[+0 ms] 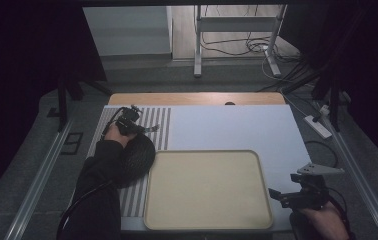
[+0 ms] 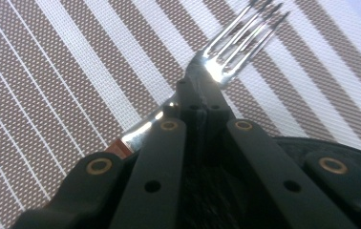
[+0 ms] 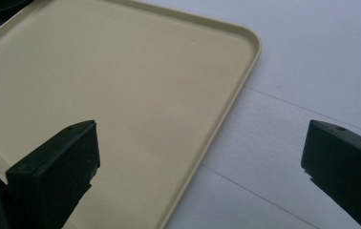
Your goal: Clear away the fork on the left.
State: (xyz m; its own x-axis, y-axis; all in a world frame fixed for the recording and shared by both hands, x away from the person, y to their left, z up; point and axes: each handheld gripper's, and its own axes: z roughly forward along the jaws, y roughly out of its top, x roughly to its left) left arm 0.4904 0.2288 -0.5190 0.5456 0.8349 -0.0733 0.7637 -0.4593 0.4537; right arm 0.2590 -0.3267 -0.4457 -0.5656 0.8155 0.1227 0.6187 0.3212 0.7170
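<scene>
The left gripper [image 2: 202, 107] has its fingers [image 2: 162, 157] pinched together on the neck of a metal fork [image 2: 226, 57], just below the tines. The tines reach out past the fingertips and up to the right in the left gripper view, over a striped placemat [image 2: 73, 71]; the handle runs back under the left finger, where a reddish-brown bit of it shows. In the high view the left gripper [image 1: 136, 126] sits over the far part of the placemat [image 1: 163, 125], with the fork [image 1: 149, 130] pointing right from the fingers. Just behind those fingers, toward the person, lies a dark round woven object [image 1: 139, 155], partly under the sleeve [image 1: 99, 175].

The right gripper [image 3: 200, 157] has its fingers [image 3: 57, 167] spread wide and holds nothing. Between and beyond them is the right edge of a cream tray [image 3: 121, 71], with white tabletop [image 3: 312, 62] under the right finger. In the high view the right gripper [image 1: 282, 197] hovers just right of the tray [image 1: 207, 220], near its closer corner, on the tabletop [image 1: 237, 125].
</scene>
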